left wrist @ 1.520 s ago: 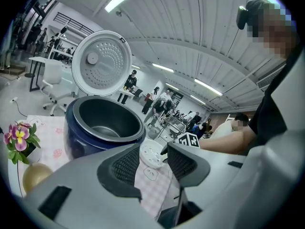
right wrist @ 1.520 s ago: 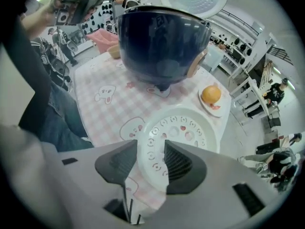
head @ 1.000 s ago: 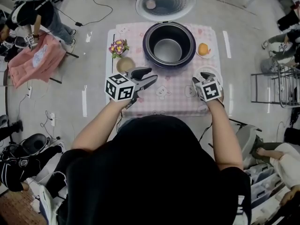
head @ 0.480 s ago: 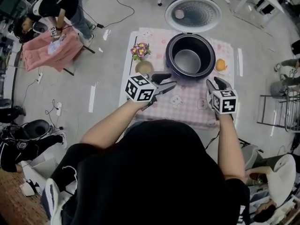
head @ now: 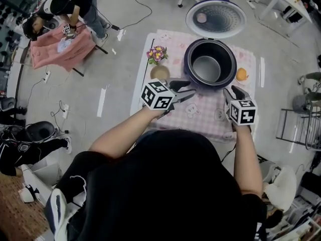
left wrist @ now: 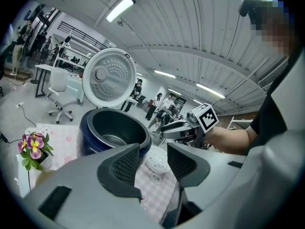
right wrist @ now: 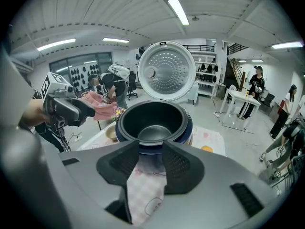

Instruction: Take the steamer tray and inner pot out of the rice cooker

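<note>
Nearest, the left claw [left wrist: 152, 151] stood wide open and empty over the front of the desk [head: 200, 117]. The right claw [right wrist: 151, 149] had just been closing partway, yet only cloth showed in its gap, so it gripped nothing either. Just beyond lay a white perforated disc that I took for the steamer tray [left wrist: 156, 160], flat on the cloth beside the rice cooker [left wrist: 87, 137]. The inner pot [right wrist: 153, 133] sat down inside the cooker, so 1 of 2 removals looked done. The pot's rim looked thin and smooth, so a bite on 1 side could slip or tilt it until it jammed. A hard pull might drag cooker and cloth, upsetting the flower pot [head: 157, 54] and bowl [head: 160, 73] at the left, and a careless right claw could knock the tray. The cloth was pink check with cartoon prints, and an orange fruit [head: 242, 74] sat on a saucer at the right. Behind the cooker the lid [head: 215, 18] stood raised. Farther off were a grey floor with trailing cables, an office chair, and a person at a pink-draped table [head: 60, 51].
</note>
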Demonstrator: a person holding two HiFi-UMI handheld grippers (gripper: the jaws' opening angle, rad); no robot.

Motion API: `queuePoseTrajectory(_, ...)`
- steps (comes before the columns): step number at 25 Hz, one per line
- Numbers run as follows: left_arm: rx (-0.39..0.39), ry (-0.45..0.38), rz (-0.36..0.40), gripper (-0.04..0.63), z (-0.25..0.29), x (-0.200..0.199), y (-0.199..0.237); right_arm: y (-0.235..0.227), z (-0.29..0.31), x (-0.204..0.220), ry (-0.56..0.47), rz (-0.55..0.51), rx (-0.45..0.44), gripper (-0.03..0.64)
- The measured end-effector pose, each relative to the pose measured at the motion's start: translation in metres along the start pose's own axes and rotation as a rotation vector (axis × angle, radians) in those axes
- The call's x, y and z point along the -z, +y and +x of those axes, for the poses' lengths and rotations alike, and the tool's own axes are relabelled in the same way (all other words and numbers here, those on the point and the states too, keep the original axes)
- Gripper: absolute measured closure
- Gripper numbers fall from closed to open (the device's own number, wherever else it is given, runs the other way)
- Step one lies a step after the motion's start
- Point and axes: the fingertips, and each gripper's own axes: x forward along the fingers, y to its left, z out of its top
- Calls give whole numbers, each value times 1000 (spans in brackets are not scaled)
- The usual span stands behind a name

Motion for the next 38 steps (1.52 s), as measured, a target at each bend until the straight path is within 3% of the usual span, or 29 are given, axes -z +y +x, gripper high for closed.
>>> queuePoseTrajectory(10, -39, 1, 20, 396, 8, -5, 6, 1, 8, -11, 1, -61, -40, 456)
queuePoseTrajectory(22, -114, 48, 106, 393, 30, -15, 22, 26, 33, -29, 55, -274, -175, 432)
queuePoseTrajectory(25, -131, 90, 170, 390, 40, -15, 25, 36, 39, -26, 95, -361, -225, 421)
queuePoseTrajectory(30, -158, 192, 342, 376, 59, -11, 33, 44, 47, -24, 150, -500, -273, 405)
queuePoseTrajectory(32, -172, 203, 362, 371, 63, -13, 39, 38, 51, -28, 148, -494, -263, 405)
queuePoseTrajectory(38, -252, 167, 287, 368, 58, -30, 69, -4, 61, -39, 116, -345, -206, 405)
